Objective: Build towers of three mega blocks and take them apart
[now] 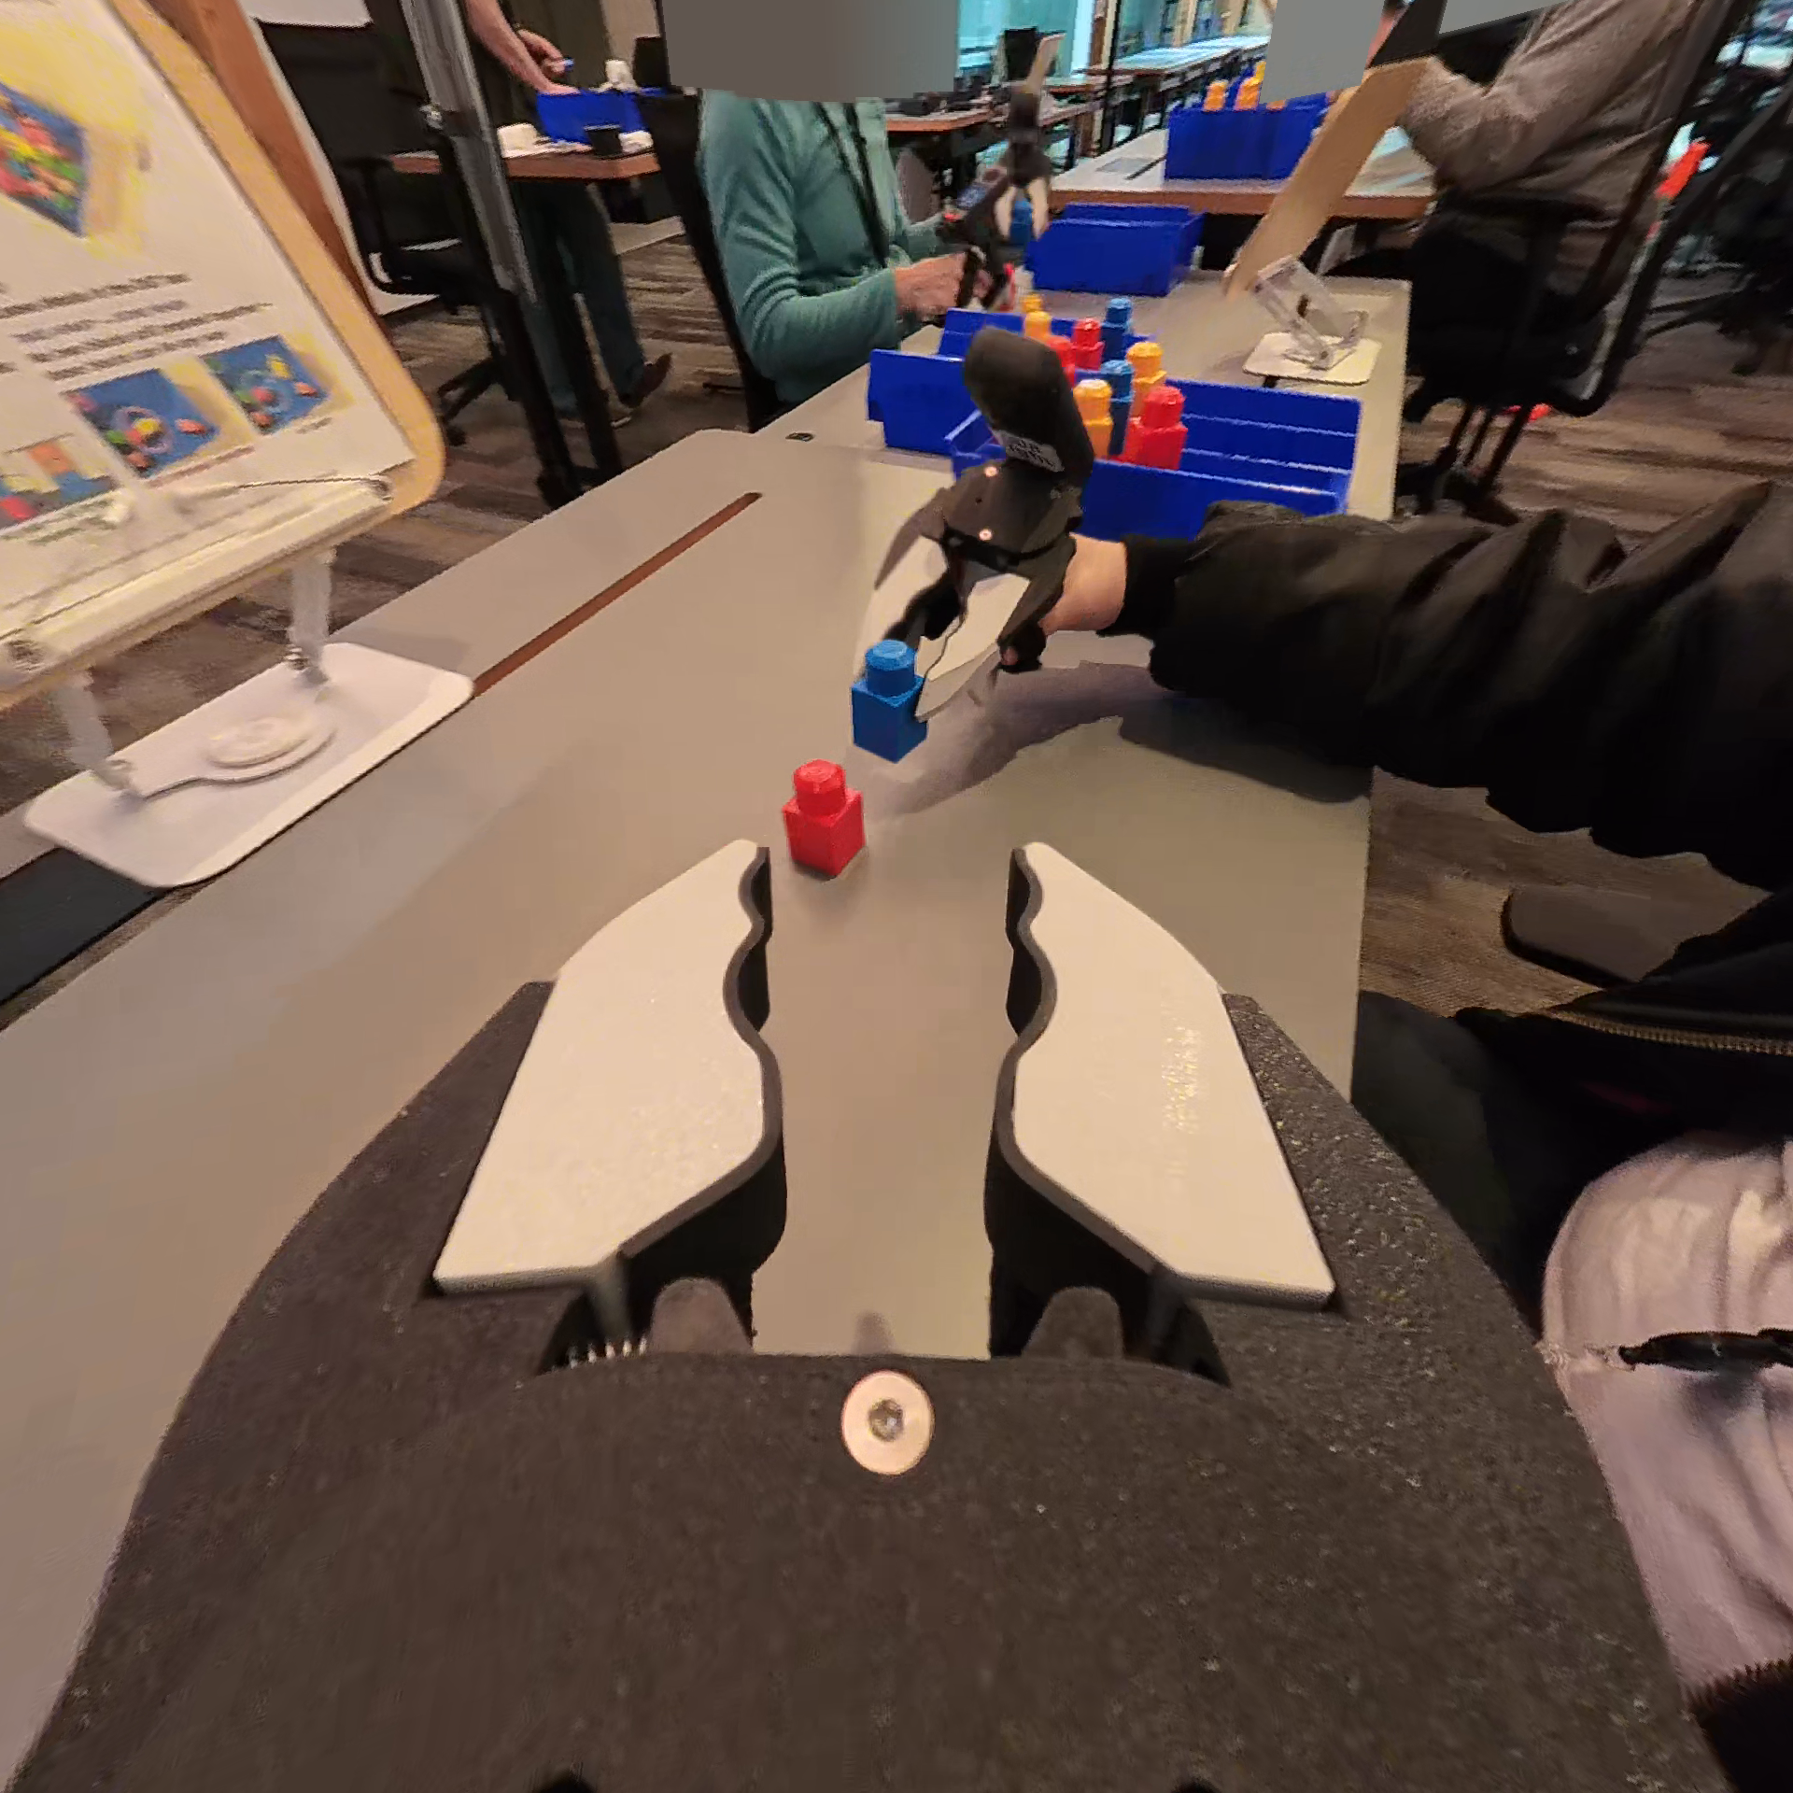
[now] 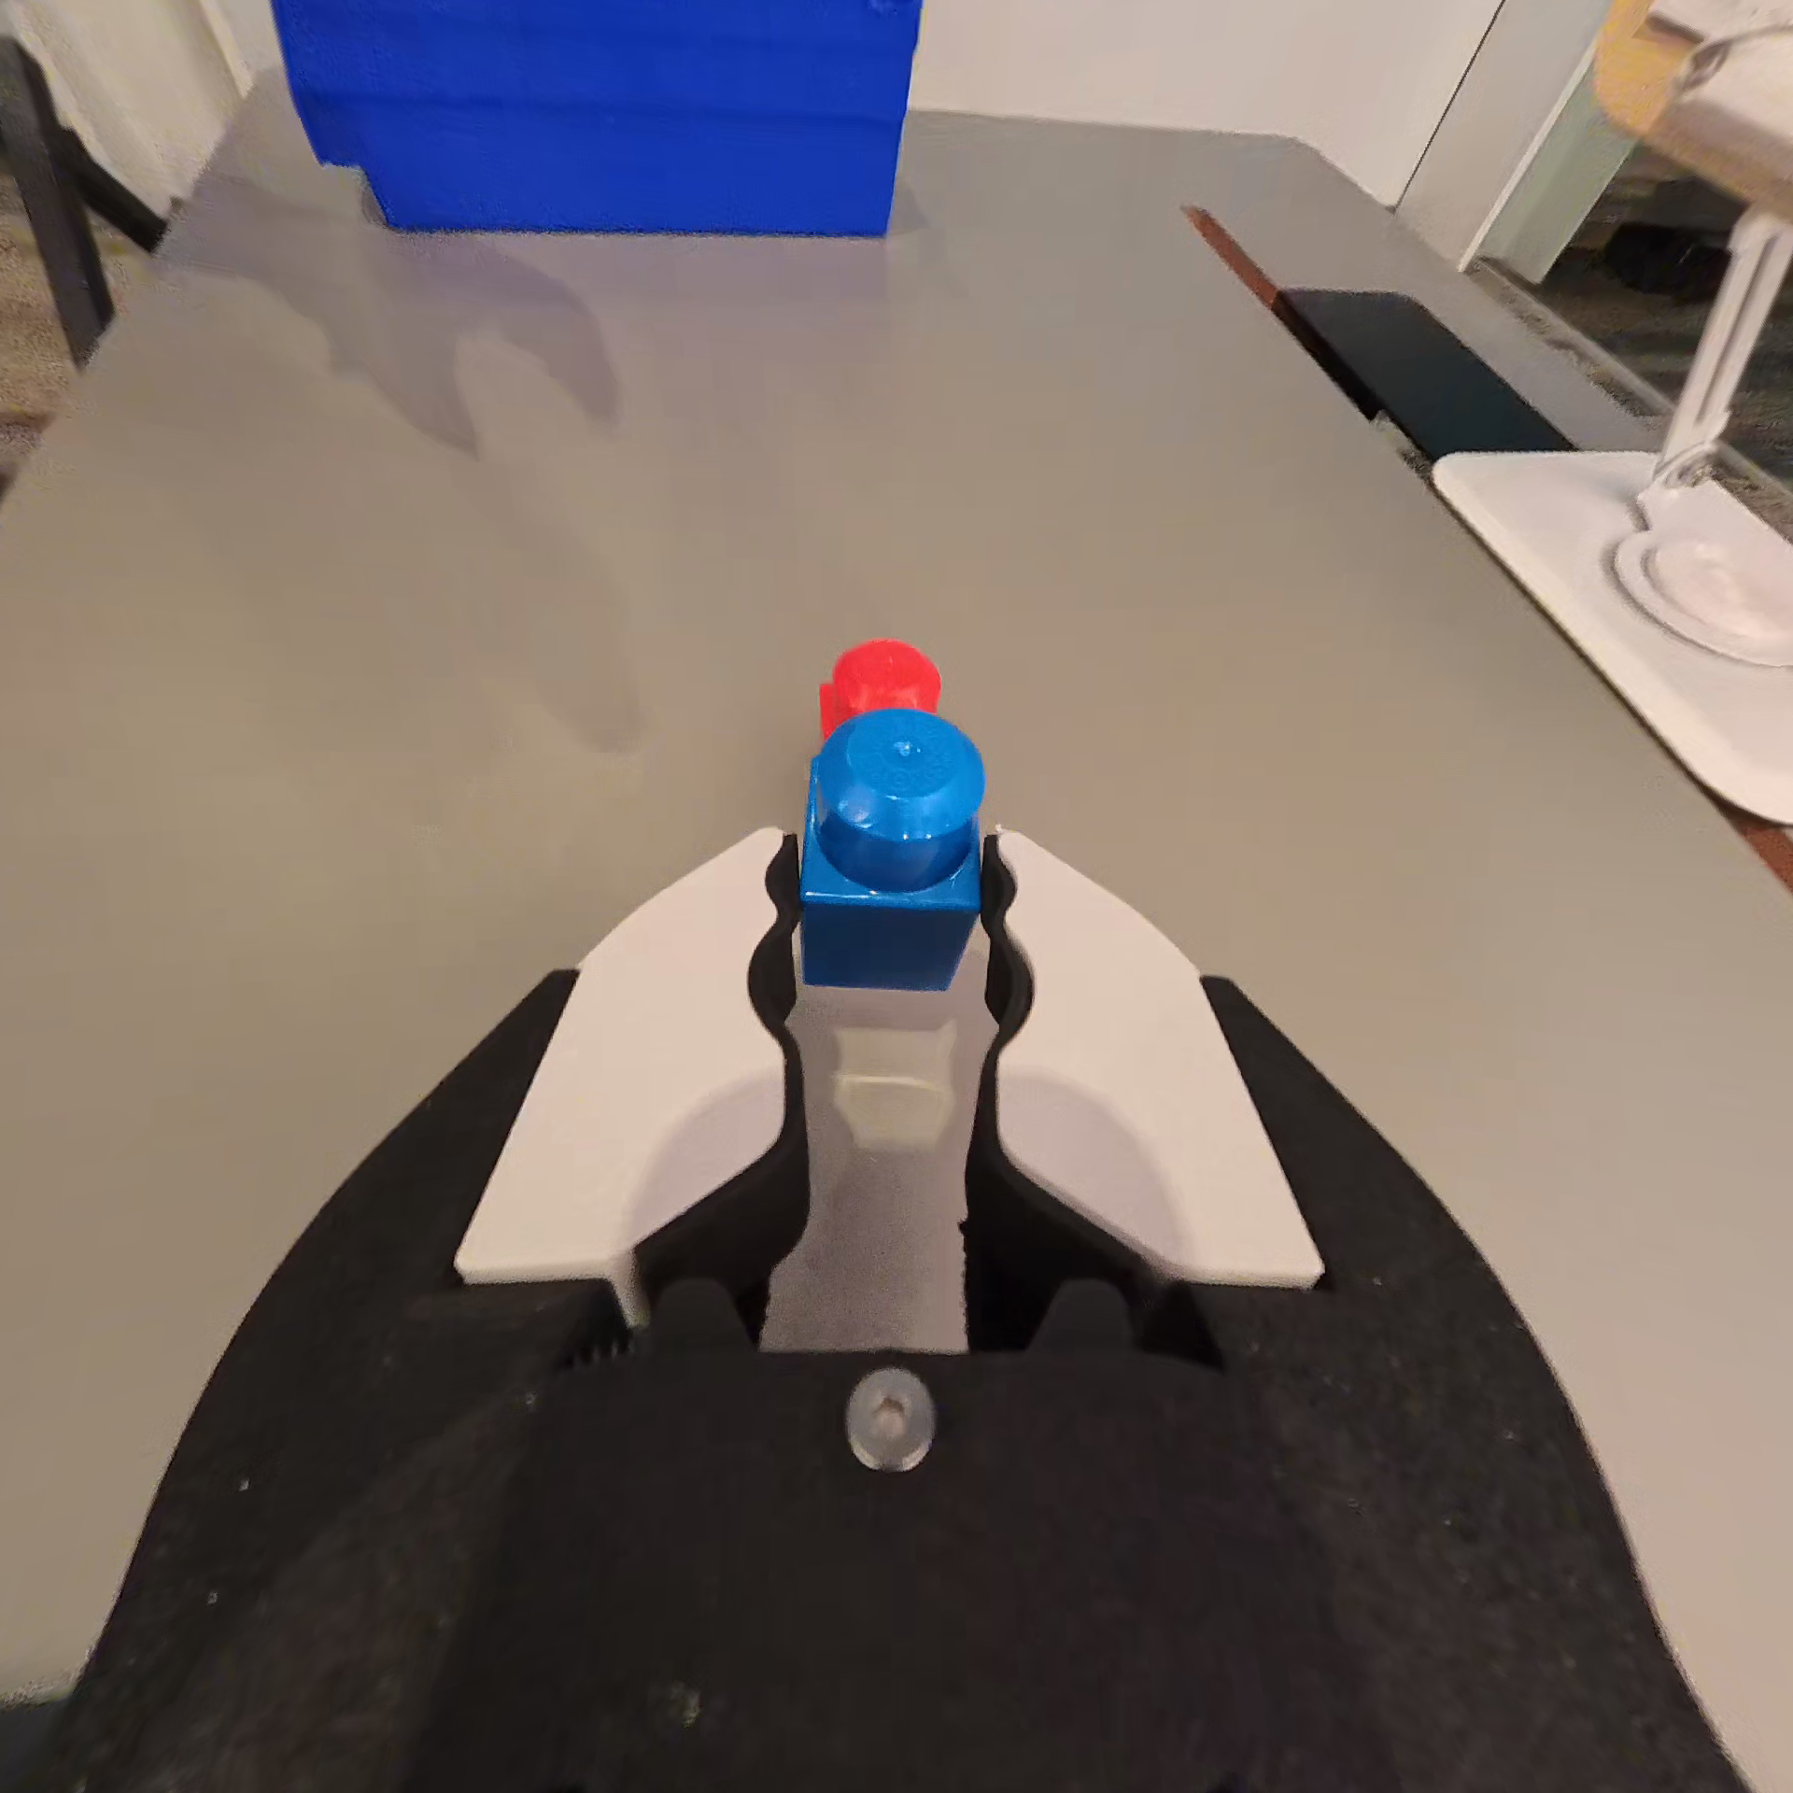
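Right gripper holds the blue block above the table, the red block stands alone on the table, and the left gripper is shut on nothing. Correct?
Not quite: the left gripper is open, as the left wrist view shows. The rest holds: right gripper, blue block, red block.

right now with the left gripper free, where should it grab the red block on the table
Grip the red block by its square base, one finger on each flat side, coming in low and level from the left gripper's side. The block stands upright on the table, and leaving its round top stud uncovered lets the blue block, held by the right gripper, go onto it.
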